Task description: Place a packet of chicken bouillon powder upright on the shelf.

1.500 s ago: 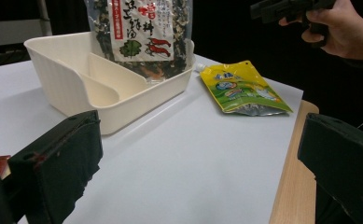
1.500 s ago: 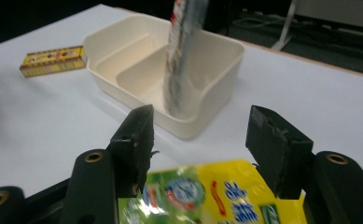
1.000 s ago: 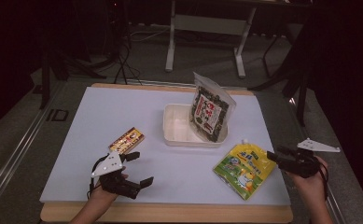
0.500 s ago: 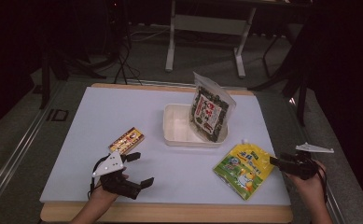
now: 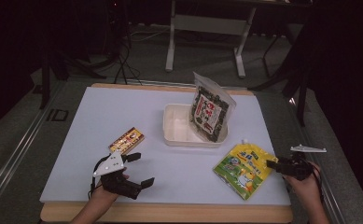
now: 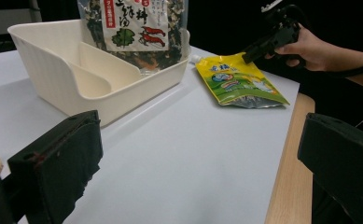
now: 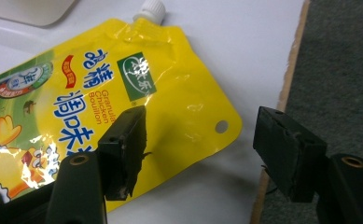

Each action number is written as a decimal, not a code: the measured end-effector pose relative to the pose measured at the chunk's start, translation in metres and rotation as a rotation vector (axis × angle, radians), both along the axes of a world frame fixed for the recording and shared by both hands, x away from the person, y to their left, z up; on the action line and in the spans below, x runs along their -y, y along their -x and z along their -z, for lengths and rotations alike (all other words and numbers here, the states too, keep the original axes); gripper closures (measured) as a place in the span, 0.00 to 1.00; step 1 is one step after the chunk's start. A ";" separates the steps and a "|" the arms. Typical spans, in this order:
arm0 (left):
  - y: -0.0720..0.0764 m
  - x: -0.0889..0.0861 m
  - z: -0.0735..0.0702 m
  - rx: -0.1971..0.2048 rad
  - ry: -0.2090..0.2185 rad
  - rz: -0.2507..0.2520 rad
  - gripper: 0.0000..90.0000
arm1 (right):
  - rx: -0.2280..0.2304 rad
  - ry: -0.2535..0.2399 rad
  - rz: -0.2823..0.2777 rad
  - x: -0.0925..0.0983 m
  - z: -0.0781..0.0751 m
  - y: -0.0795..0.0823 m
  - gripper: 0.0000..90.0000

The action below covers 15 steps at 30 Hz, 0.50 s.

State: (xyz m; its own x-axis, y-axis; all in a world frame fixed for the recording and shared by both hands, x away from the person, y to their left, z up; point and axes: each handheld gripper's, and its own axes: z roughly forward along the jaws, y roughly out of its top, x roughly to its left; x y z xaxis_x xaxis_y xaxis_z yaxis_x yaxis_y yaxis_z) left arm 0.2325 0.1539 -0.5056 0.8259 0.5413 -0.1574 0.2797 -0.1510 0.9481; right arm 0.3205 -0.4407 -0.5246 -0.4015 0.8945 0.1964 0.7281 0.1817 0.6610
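A yellow chicken bouillon pouch (image 5: 242, 169) (image 7: 123, 93) lies flat near the table's front right, its white cap (image 7: 151, 9) pointing away. My right gripper (image 5: 270, 164) (image 7: 200, 140) hovers low at the pouch's right corner. Its jaws have just been opening; one jaw is over the pouch, the other over the table edge, and the corner lies below the gap unpinched. My left gripper (image 5: 144, 169) (image 6: 198, 154) rests at the front left, wide open with nothing between its jaws. A seaweed snack bag (image 5: 210, 113) (image 6: 132, 28) leans in a cream tray (image 5: 179, 128) (image 6: 53, 65).
A small red and yellow box (image 5: 127, 140) lies just beyond my left gripper. The table's wooden edge (image 7: 289, 74) runs close to the right of the pouch, with grey floor past it. A metal table frame (image 5: 207, 23) stands behind the table.
My right gripper has sunk toward the table at the pouch's right corner. The left gripper, the pouch, the tray and the box have kept their places.
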 end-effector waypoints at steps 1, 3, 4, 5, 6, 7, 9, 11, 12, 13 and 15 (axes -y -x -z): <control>0.000 0.000 0.000 0.000 0.001 0.001 0.00 | 0.000 -0.006 -0.001 0.000 0.001 0.000 0.38; 0.000 0.000 0.000 -0.001 0.001 0.000 0.00 | -0.011 -0.007 -0.007 -0.001 0.003 -0.001 0.38; 0.000 0.000 0.000 -0.001 0.000 0.000 0.00 | -0.015 -0.010 -0.012 -0.002 0.005 -0.001 0.39; 0.000 0.000 0.000 -0.002 0.001 0.001 0.00 | -0.019 -0.011 -0.015 -0.003 0.005 -0.001 0.41; 0.000 0.000 0.000 -0.003 0.001 0.001 0.00 | -0.022 -0.017 -0.021 -0.004 0.006 -0.002 0.43; 0.000 0.000 0.000 -0.003 0.001 0.001 0.00 | -0.021 -0.026 -0.021 -0.004 0.006 -0.002 0.45; 0.000 0.000 0.000 -0.003 0.000 0.001 0.00 | -0.022 -0.033 -0.027 -0.005 0.006 -0.003 0.50; 0.000 0.000 0.000 -0.003 -0.001 0.001 0.00 | -0.021 -0.026 -0.030 -0.006 0.006 -0.004 0.53; 0.000 0.000 0.001 -0.003 -0.001 0.001 0.00 | -0.023 -0.026 -0.030 -0.006 0.006 -0.004 0.55; -0.001 0.000 0.001 -0.004 0.000 0.001 0.00 | -0.027 -0.025 -0.029 -0.006 0.005 -0.005 0.59; 0.000 0.000 0.000 -0.003 0.000 0.001 0.00 | -0.031 -0.017 -0.028 -0.006 0.005 -0.005 0.61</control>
State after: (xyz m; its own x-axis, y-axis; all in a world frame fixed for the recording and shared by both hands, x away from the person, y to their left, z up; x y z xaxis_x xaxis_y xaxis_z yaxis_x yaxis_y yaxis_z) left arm 0.2328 0.1536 -0.5061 0.8262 0.5403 -0.1597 0.2823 -0.1518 0.9472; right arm 0.3259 -0.4346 -0.5293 -0.4195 0.8796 0.2244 0.7434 0.1910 0.6411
